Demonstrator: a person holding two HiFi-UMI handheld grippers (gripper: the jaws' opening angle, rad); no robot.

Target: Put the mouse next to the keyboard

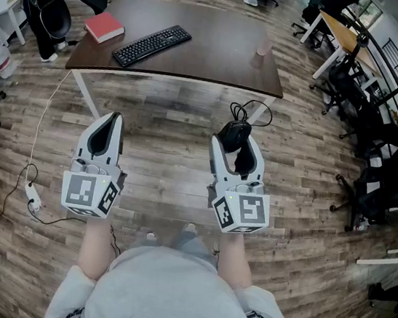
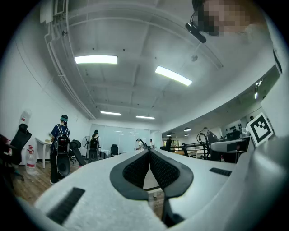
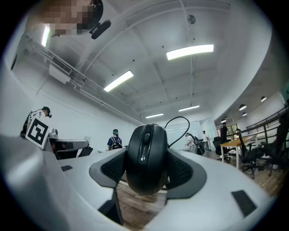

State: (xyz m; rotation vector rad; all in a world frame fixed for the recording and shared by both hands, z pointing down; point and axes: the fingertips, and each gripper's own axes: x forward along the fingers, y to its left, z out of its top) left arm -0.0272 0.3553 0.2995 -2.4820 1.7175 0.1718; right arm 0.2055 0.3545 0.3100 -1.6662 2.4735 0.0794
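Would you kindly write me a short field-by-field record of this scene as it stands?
setting: office with a wood floor; the person stands a little back from the table
right gripper: closed on the black mouse, cable dangling
left gripper: jaws together, nothing held
keyboard: black, lying at an angle on the left part of the table
other items on table: red book left of the keyboard, pink cup at the right
task status: mouse not yet on the table
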